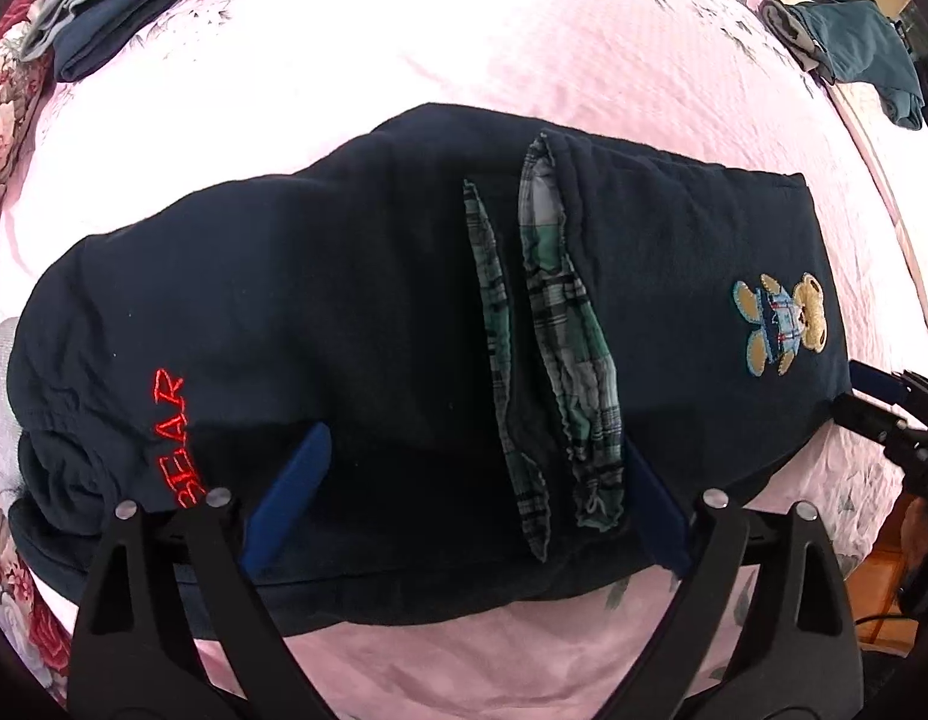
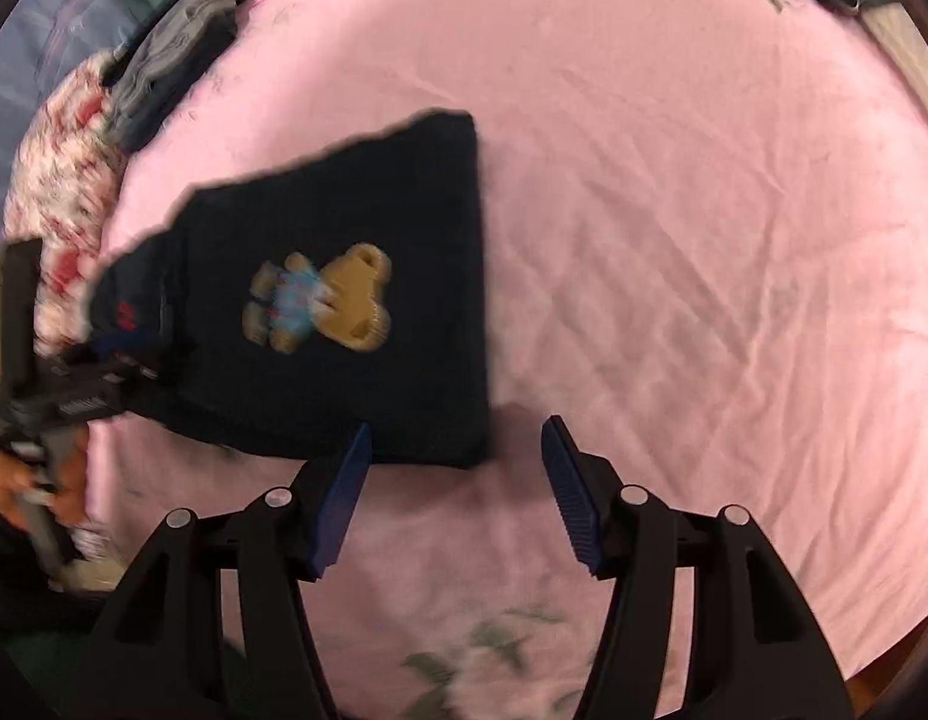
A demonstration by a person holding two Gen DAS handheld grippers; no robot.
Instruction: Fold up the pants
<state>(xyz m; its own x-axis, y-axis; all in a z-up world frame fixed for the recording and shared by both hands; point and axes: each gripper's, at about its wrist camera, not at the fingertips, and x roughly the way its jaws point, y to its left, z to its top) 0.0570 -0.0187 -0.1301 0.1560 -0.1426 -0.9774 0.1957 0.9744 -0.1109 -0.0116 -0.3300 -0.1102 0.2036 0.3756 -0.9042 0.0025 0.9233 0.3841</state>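
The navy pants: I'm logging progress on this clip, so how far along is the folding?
Done: the navy pants lie doubled on the pink bedspread, plaid-lined cuffs across the middle beside the bear patch.

In hand: the left hand-held gripper is open over the near edge; the right hand-held gripper is open at the corner. Neither grips.

Left: probably another fold.

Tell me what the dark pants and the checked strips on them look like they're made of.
Pants: navy, matte, looks like soft fleece or sweatshirt knit; thick rounded folds, no sheen. Checked strips: thin green plaid, probably woven cotton; crinkled, frilled edges.
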